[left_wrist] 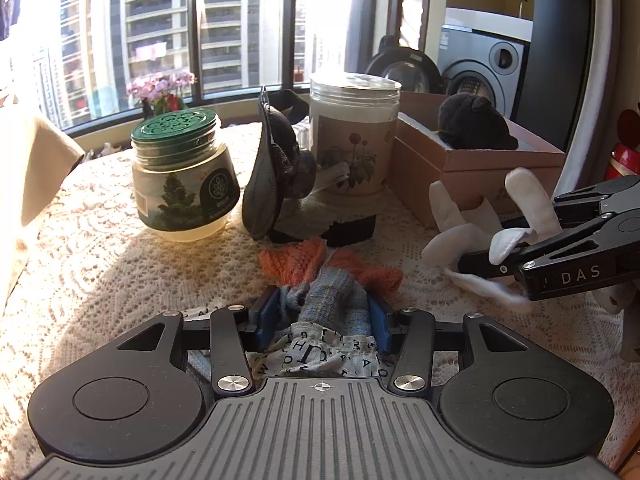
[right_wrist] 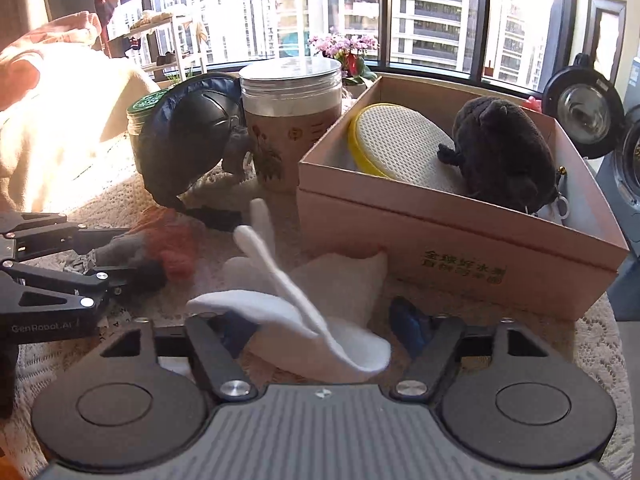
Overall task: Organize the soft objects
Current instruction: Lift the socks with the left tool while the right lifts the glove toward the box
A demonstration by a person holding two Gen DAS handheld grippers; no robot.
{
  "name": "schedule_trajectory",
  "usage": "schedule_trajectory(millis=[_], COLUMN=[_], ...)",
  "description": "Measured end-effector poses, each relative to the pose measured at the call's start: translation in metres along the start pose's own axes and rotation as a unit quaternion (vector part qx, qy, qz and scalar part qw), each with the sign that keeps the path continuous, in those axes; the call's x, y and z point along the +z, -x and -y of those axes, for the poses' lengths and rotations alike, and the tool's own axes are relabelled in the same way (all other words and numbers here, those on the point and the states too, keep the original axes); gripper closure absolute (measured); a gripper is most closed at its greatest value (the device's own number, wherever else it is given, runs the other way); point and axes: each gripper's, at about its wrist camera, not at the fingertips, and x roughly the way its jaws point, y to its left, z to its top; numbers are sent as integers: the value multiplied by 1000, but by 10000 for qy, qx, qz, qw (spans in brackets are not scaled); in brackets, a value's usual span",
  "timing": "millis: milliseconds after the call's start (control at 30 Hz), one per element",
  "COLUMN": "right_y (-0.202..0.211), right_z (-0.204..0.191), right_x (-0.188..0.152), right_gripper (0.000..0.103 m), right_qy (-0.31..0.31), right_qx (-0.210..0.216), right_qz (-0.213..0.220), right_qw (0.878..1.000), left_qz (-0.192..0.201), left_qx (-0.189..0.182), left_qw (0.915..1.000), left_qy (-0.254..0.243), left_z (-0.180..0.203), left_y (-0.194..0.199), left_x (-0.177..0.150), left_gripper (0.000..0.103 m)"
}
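My left gripper (left_wrist: 322,317) is shut on a soft bundle (left_wrist: 328,280) of orange knit, blue-grey weave and letter-print cloth that lies on the lace tablecloth (left_wrist: 120,272). The bundle (right_wrist: 168,248) and the left gripper's fingers (right_wrist: 60,276) also show at the left of the right wrist view. My right gripper (right_wrist: 324,326) is shut on a white felt soft toy (right_wrist: 288,308) with long floppy flaps, just in front of an open cardboard box (right_wrist: 460,240). From the left wrist, the right gripper (left_wrist: 482,244) pinches the white toy (left_wrist: 464,216) beside the box (left_wrist: 480,168).
In the box lie a dark plush (right_wrist: 504,152) and a white mesh pad with a yellow rim (right_wrist: 400,144). A green-lidded jar (left_wrist: 184,176), a dark cap-like item (left_wrist: 272,168) and a tall clear canister (left_wrist: 354,132) stand behind. Windows and a washing machine (left_wrist: 484,68) lie beyond.
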Motion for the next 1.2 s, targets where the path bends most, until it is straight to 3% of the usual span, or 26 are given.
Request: schedule_trajectory(millis=[100, 233, 300, 367, 800, 1033, 1200], right_y=[7, 14, 20, 31, 120, 176, 174], right_z=[-4, -2, 1, 4, 44, 75, 109], right_x=[3, 6, 7, 6, -16, 21, 74], right_gripper=[78, 86, 86, 86, 86, 86, 86], right_qy=[188, 134, 80, 43, -34, -151, -312], right_qx=[153, 151, 132, 126, -373, -585, -802], right_qz=[-58, -153, -118, -55, 508, 1327, 1695], right_qw=[9997, 9997, 9998, 9999, 9980, 9893, 9818], left_qz=[-9, -13, 12, 16, 319, 750, 607], left_qx=[37, 224, 331, 282, -829, -1008, -1245], left_qw=[10000, 9997, 9994, 9996, 9938, 9912, 9901], left_qy=[-37, -98, -60, -32, -668, -414, -220], left_z=[1, 6, 6, 7, 90, 98, 107], left_y=[0, 0, 2, 6, 57, 47, -12], left_x=[0, 1, 1, 1, 30, 105, 173], left_gripper=[52, 60, 75, 79, 81, 81, 79])
